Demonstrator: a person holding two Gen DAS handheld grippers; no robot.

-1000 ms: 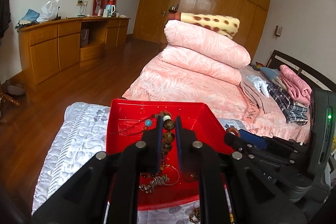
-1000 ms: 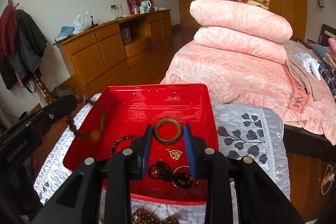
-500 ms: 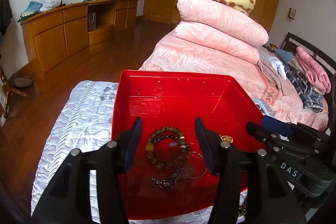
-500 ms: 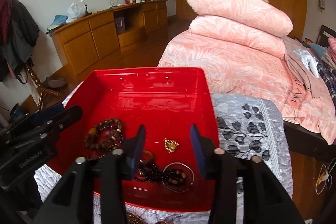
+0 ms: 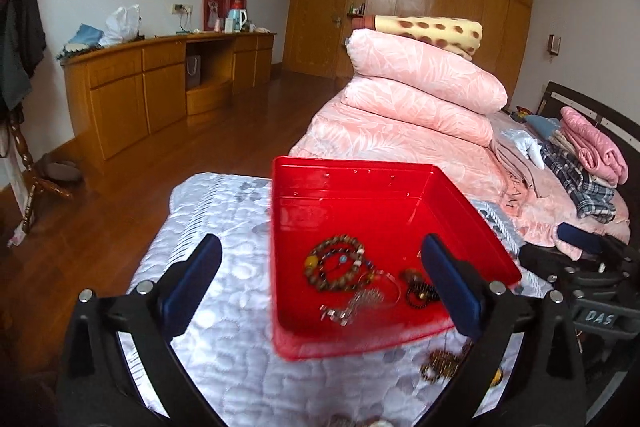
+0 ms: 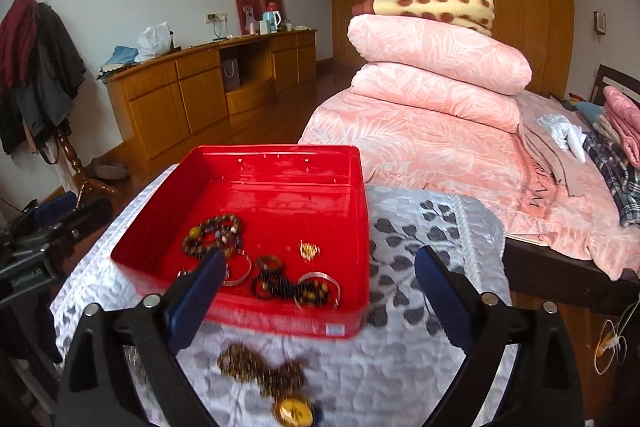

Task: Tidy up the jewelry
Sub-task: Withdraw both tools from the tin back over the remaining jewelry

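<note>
My left tool [image 5: 320, 273] and my right tool [image 6: 318, 277] both have their jaws opening wide, with nothing clamped between the pads. I read that as letting go over the red tray [image 6: 362, 211], which sits on the quilted tabletop [image 6: 420, 239] so everything collects in one place. A beaded bracelet [image 5: 336, 263] lies on the left of the tray floor, a small gold pendant [image 6: 309, 249] further right, and darker beads with thin bangles [image 6: 296, 285] along the near wall. One brown bead strand with an amber pendant [image 6: 276, 383] lies outside, on the cloth just near of the tray, between my right tool's arms. I judge it the next piece to fetch.
</note>
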